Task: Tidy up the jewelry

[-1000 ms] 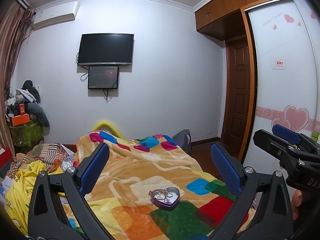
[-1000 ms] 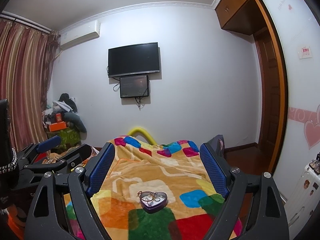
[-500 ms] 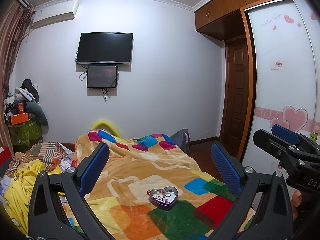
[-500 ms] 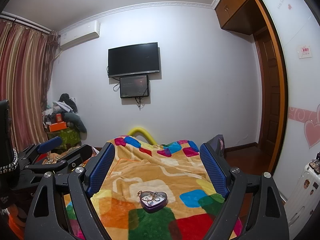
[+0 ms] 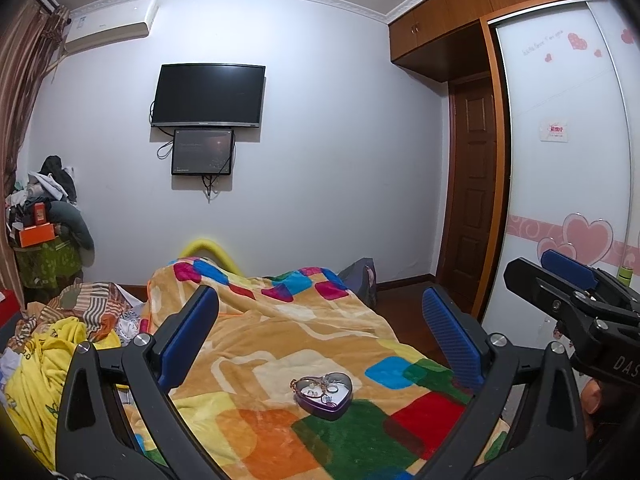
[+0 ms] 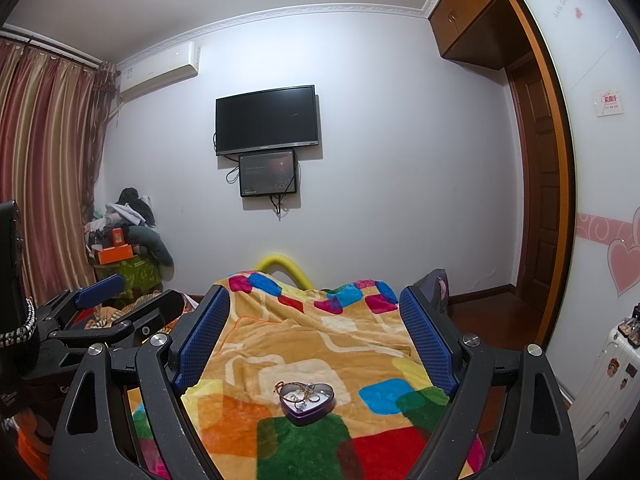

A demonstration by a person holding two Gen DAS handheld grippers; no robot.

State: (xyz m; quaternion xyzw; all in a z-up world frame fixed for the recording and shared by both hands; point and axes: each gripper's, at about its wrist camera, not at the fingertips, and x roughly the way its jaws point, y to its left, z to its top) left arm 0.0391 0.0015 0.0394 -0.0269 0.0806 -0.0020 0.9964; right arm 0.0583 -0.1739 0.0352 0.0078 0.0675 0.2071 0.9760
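A purple heart-shaped tin sits open on the colourful blanket; it also shows in the right wrist view. It holds rings and a thin chain that hangs over its left rim. My left gripper is open and empty, held above and just short of the tin. My right gripper is open and empty, also above and short of the tin. The right gripper shows at the right edge of the left wrist view. The left gripper shows at the left of the right wrist view.
The bed runs away toward a white wall with a television. Rumpled yellow and striped bedding lies at the left. A wardrobe with heart stickers and a wooden door stand at the right. A white suitcase stands beside the bed.
Both views have shifted only slightly. The tin has stayed in place, and both grippers have stayed open.
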